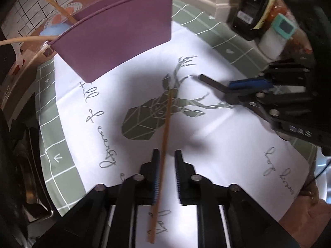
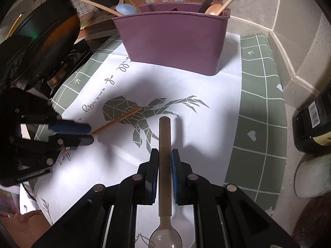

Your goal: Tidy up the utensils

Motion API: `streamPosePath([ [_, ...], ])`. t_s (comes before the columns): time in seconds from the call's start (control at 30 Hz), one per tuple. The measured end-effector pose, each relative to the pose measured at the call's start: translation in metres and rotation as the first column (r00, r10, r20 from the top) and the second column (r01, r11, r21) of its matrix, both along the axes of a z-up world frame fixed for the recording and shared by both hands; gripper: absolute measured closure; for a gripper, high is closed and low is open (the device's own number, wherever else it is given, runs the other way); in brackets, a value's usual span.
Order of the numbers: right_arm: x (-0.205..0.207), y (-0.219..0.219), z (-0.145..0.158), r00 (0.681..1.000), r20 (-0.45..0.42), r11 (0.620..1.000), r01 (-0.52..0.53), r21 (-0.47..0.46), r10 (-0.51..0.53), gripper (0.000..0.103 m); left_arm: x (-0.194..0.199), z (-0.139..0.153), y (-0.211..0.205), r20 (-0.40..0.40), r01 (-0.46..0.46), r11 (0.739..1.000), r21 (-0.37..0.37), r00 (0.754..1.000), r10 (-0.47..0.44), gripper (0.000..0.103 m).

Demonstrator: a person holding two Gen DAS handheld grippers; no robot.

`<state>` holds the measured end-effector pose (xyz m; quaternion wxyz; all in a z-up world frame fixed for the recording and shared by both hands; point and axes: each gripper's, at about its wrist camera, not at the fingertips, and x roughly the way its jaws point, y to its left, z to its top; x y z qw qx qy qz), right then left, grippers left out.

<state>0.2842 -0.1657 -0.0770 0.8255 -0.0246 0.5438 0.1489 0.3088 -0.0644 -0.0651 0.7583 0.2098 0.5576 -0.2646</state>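
With the left gripper fingers loosely around a chopstick and the right gripper clamping a spoon, lift each handle-first, upright, into the purple holder.

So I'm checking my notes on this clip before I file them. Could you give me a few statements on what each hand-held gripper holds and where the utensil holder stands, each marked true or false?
1. The left hand-held gripper has a wooden chopstick between its fingers. True.
2. The right hand-held gripper is empty. False: it is shut on a translucent spoon, handle forward, bowl toward the camera.
3. The purple utensil holder stands upright on the printed mat. True.
4. The purple utensil holder is empty. False: a blue spoon, a wooden spoon and other chopsticks stand in it.
5. The wooden chopstick lies over the mat's deer print. True.
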Motion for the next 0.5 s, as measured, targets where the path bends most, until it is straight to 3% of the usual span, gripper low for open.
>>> streamPosePath([
  [0.1, 0.0, 0.001, -0.001, 1.0, -0.003, 1.0, -0.001, -0.01, 0.001, 0.093, 0.01, -0.009, -0.003, -0.014, 0.001, 0.999, 0.039, 1.0, -0.001, 0.073],
  [0.43, 0.002, 0.0, -0.007, 1.0, -0.024, 1.0, -0.004, -0.008, 0.004, 0.092, 0.028, -0.018, -0.012, -0.069, 0.019, 1.0, 0.003, 0.997, -0.018, 0.075],
  [0.5, 0.002, 0.002, -0.008, 1.0, -0.028, 1.0, -0.004, -0.003, 0.004, 0.092, 0.027, -0.018, -0.015, -0.075, 0.035, 0.999, -0.009, 0.997, -0.036, 0.088],
])
